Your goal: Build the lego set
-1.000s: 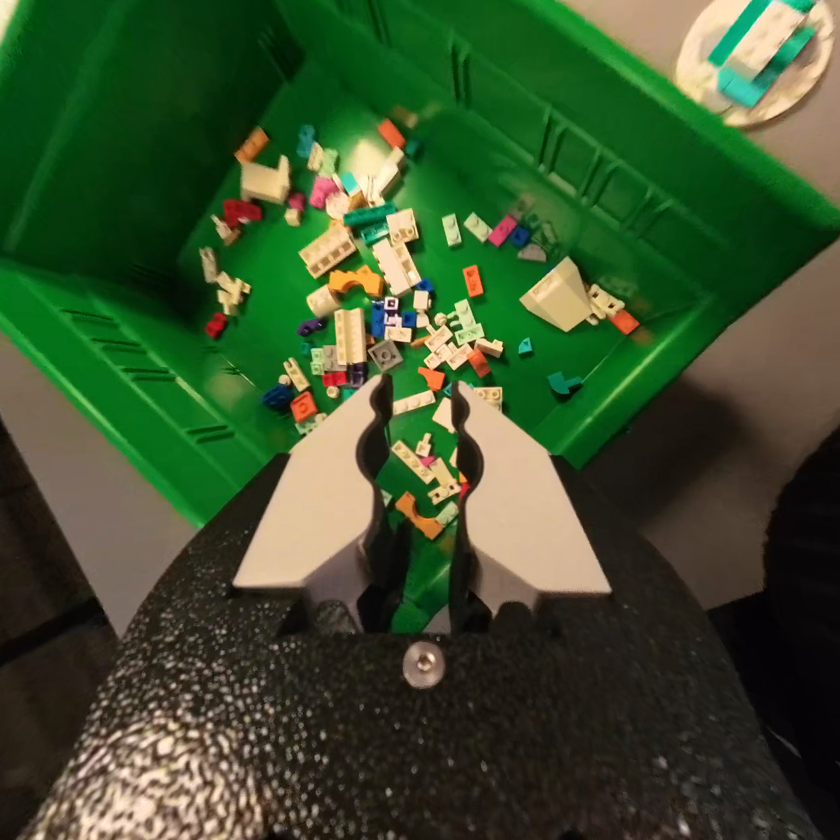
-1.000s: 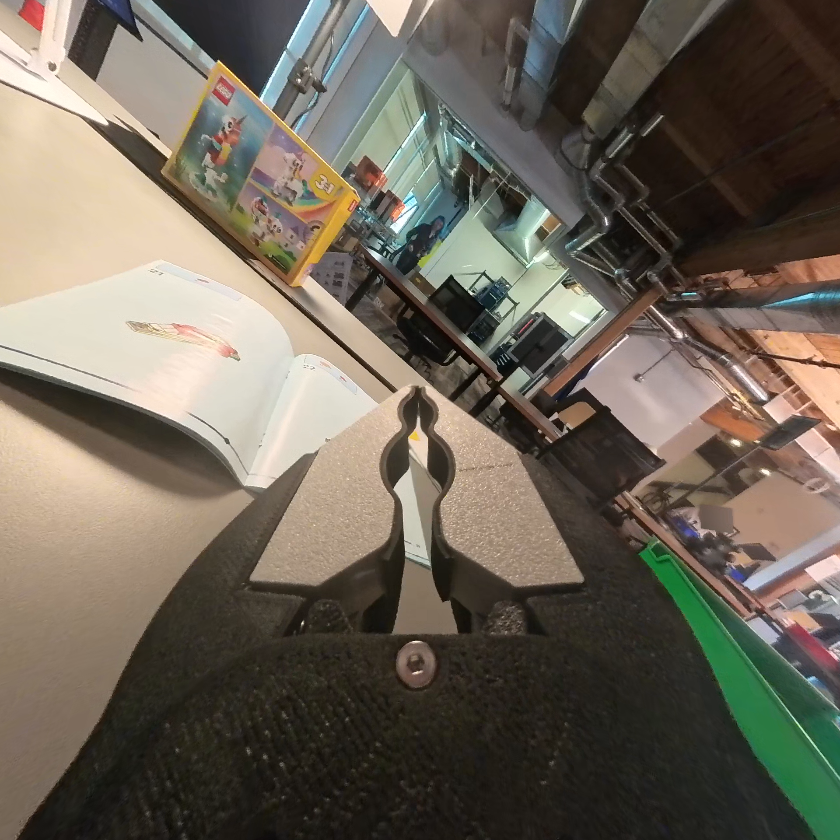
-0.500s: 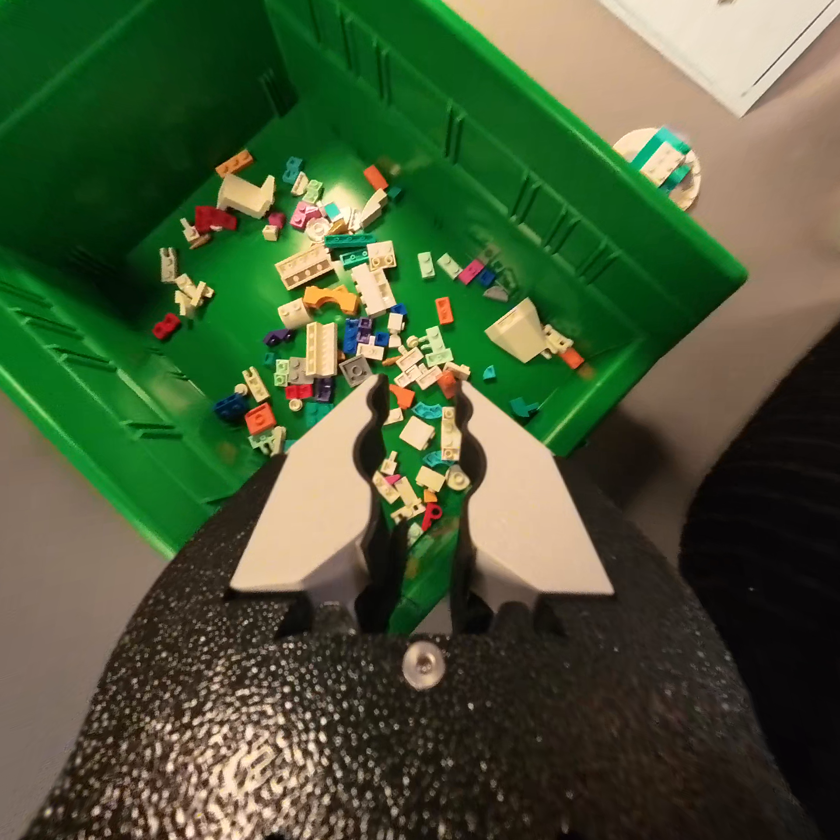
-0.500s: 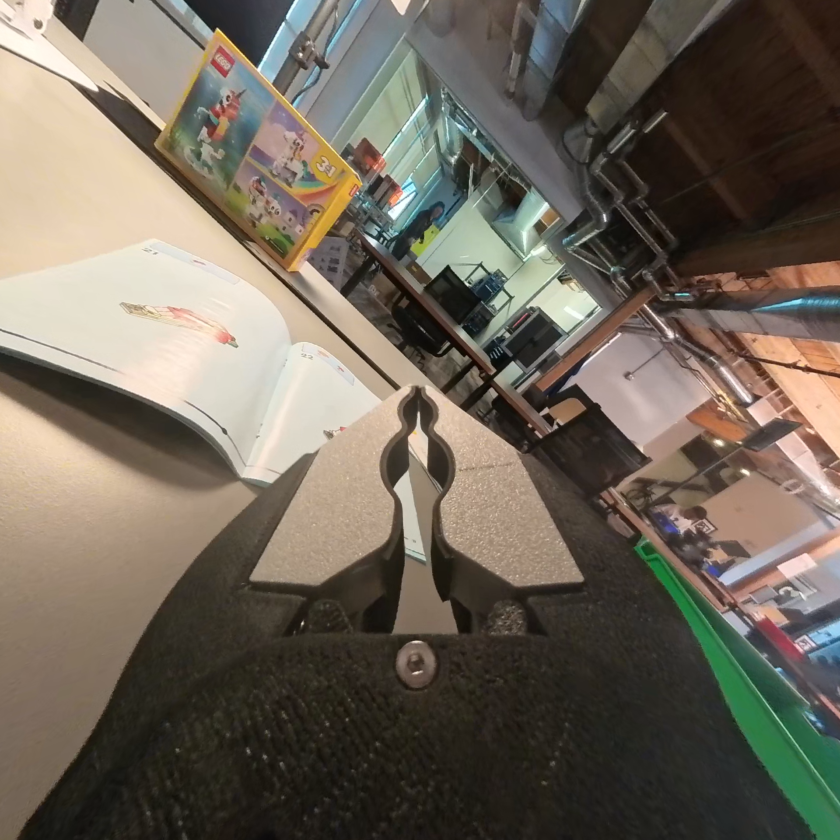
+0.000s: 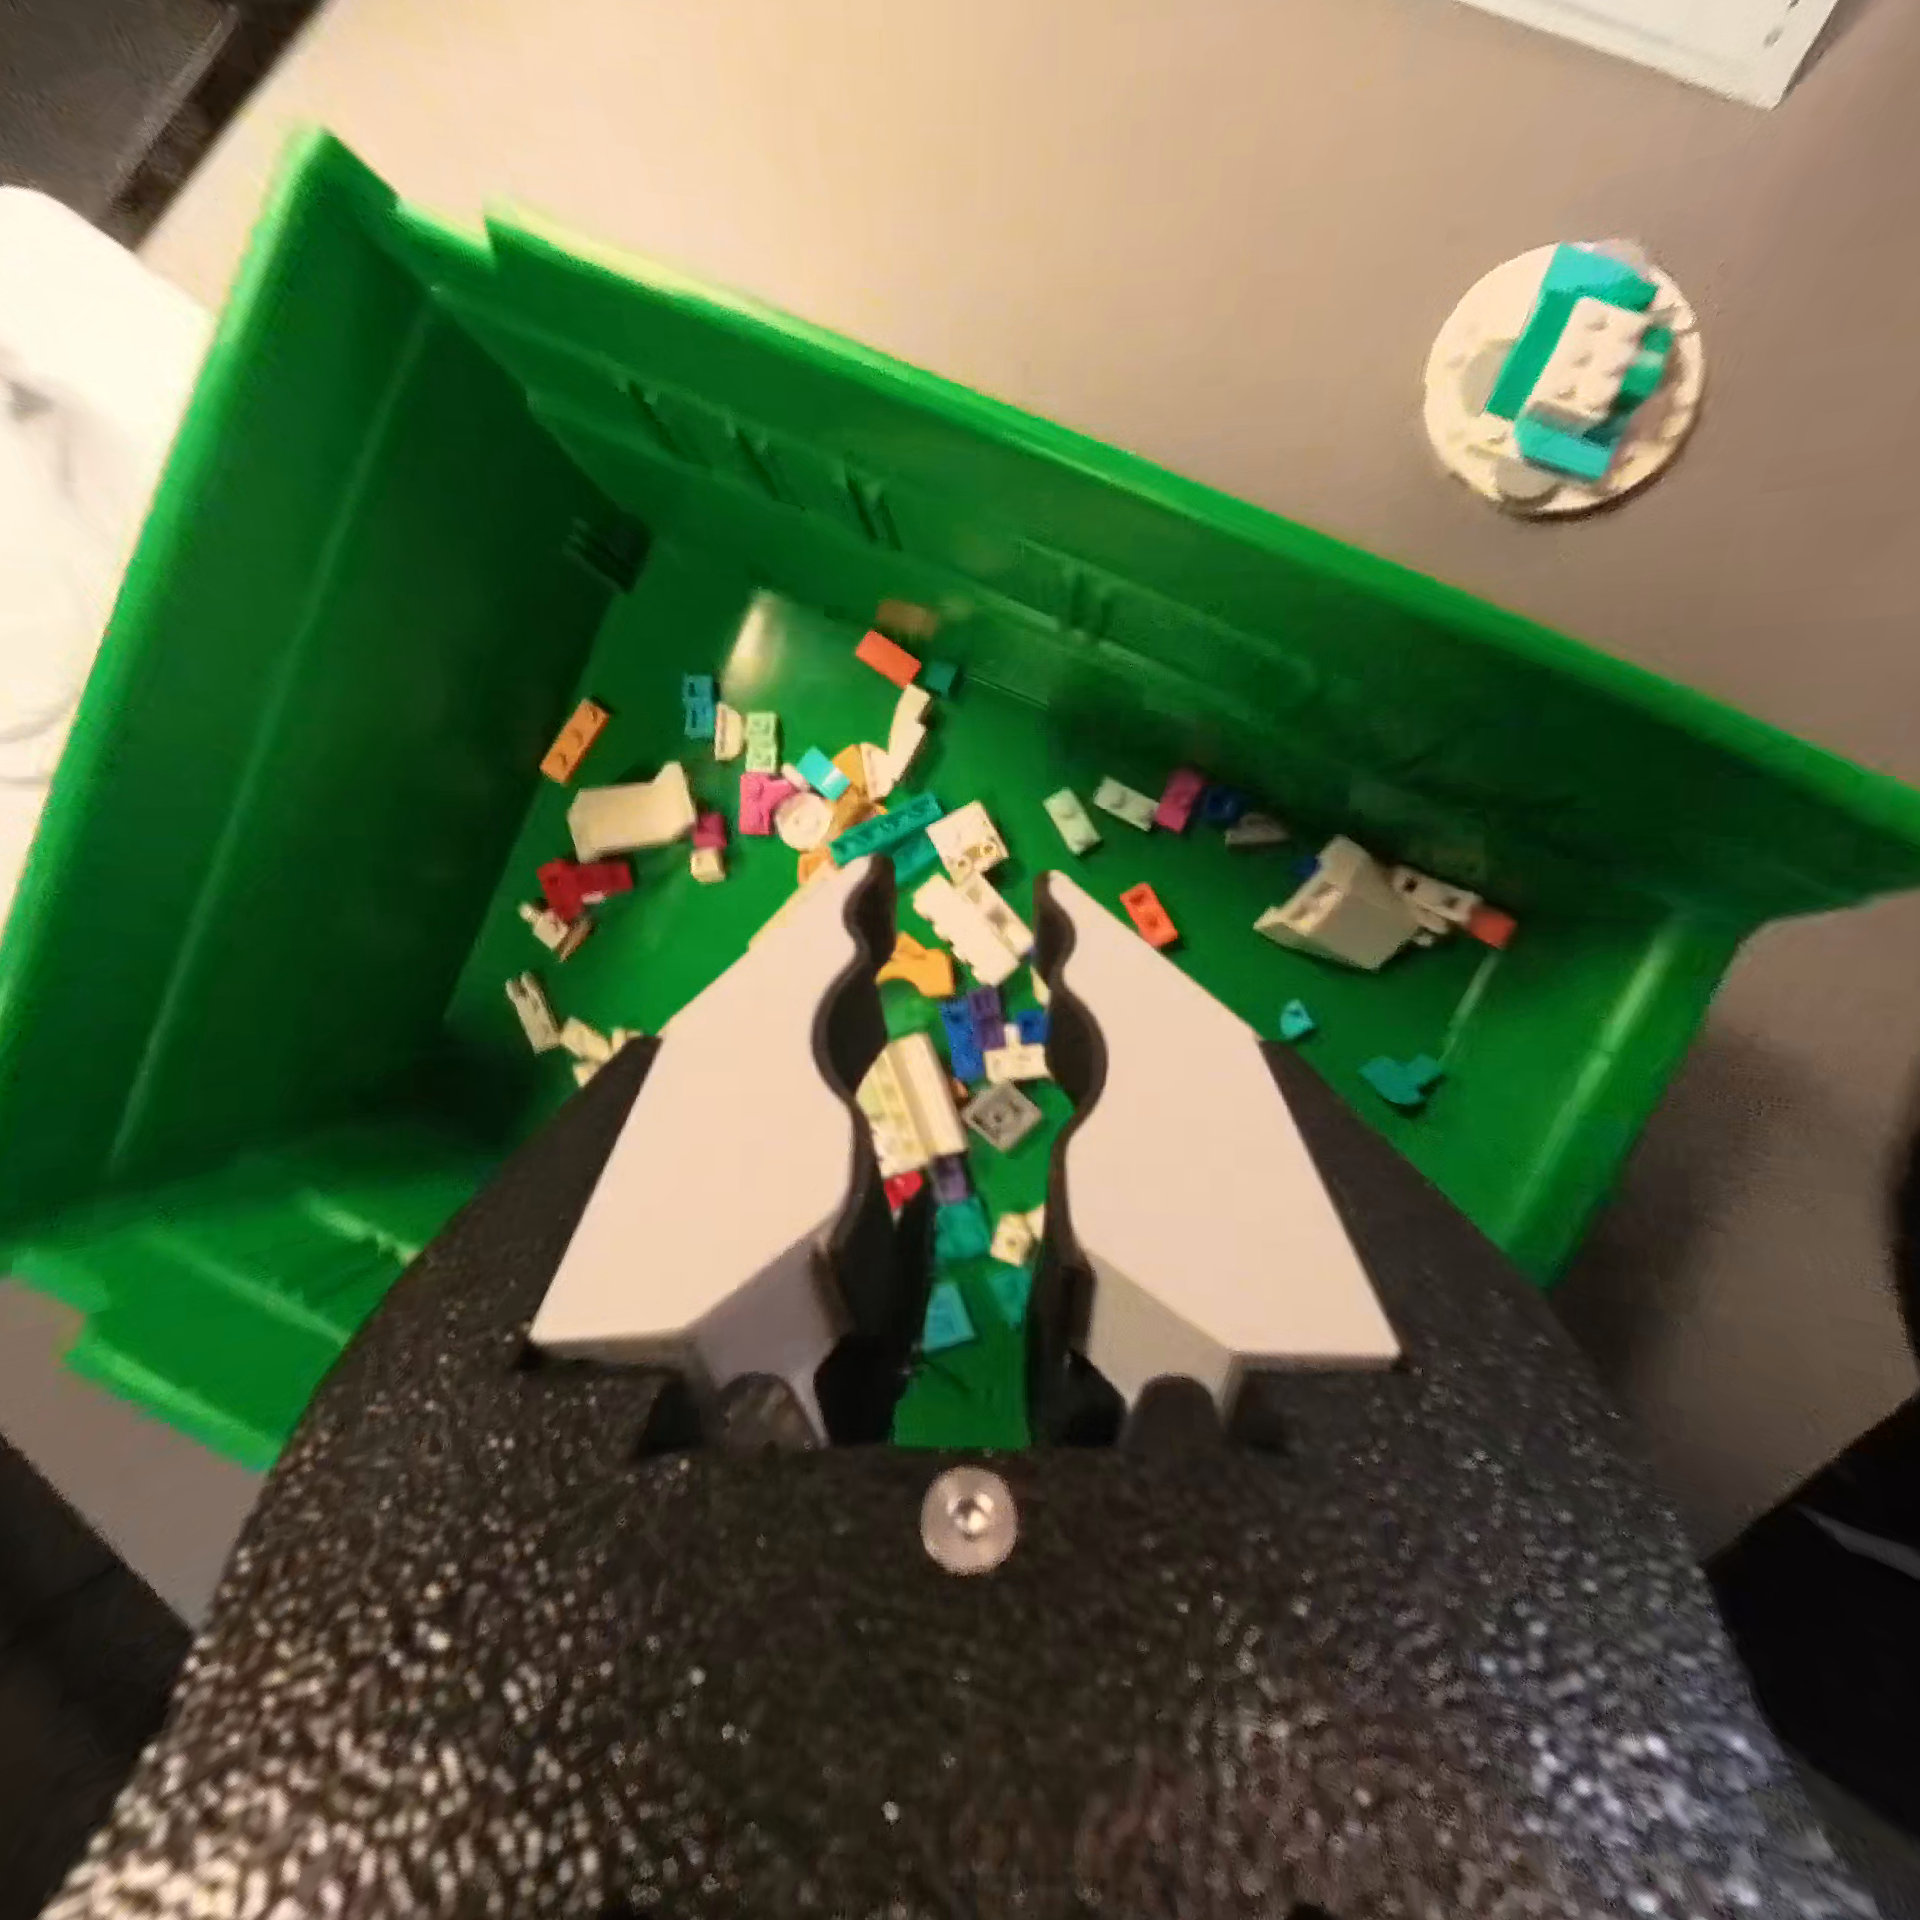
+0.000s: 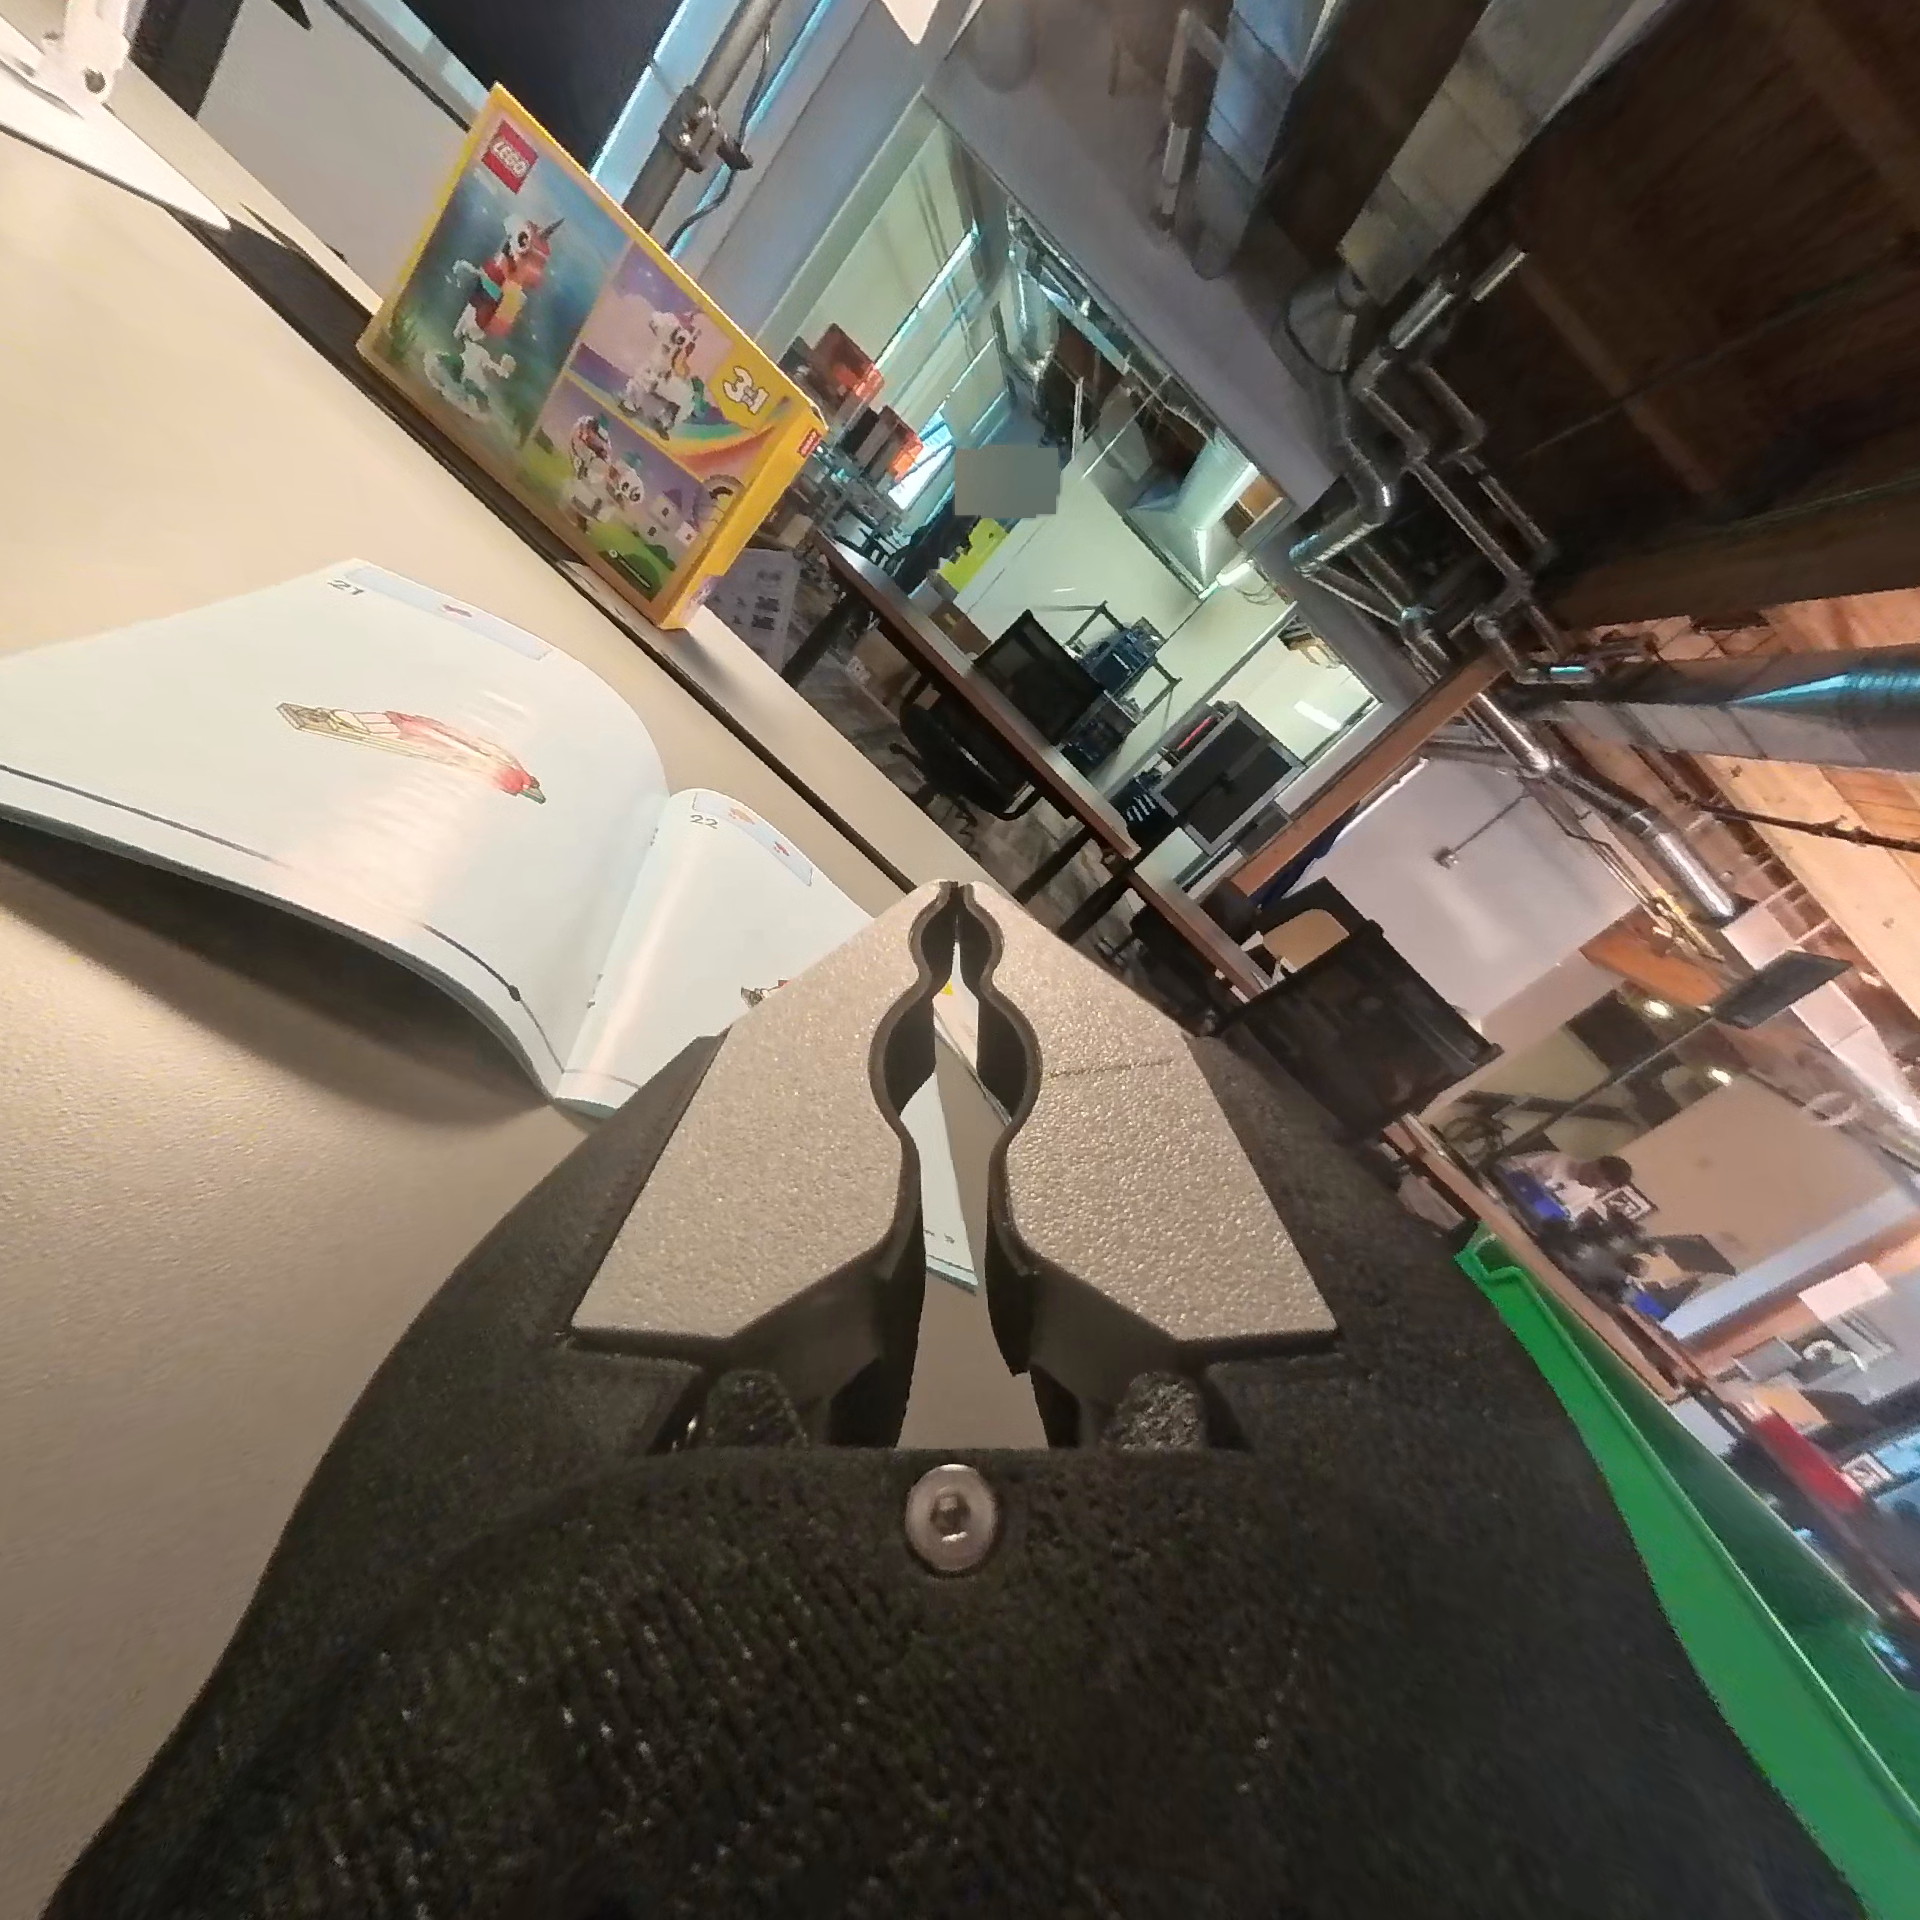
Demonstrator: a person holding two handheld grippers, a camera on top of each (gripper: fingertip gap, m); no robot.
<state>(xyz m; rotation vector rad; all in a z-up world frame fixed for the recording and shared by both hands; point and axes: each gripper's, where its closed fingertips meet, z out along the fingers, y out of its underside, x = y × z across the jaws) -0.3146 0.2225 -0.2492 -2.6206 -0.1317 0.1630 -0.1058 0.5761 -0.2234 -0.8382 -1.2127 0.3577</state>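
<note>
A green bin holds several loose lego pieces of many colours on its floor. My left gripper hovers above the bin's middle, open and empty, its tips over white and orange pieces. A round white base with a teal and white build lies on the table beyond the bin, at upper right. My right gripper is shut and empty, low over the table, pointing at the open instruction booklet. The bin's green edge shows at the right of the right wrist view.
The yellow lego box stands at the table's far edge behind the booklet. A white paper lies at the top of the left wrist view. A white object sits left of the bin. Other tables and chairs stand beyond. Spacing between my two grippers at the tips: around 40 cm.
My left gripper has moved forward and turned over the bin, so its tips now lie over the middle pieces. My right gripper has shifted only slightly.
</note>
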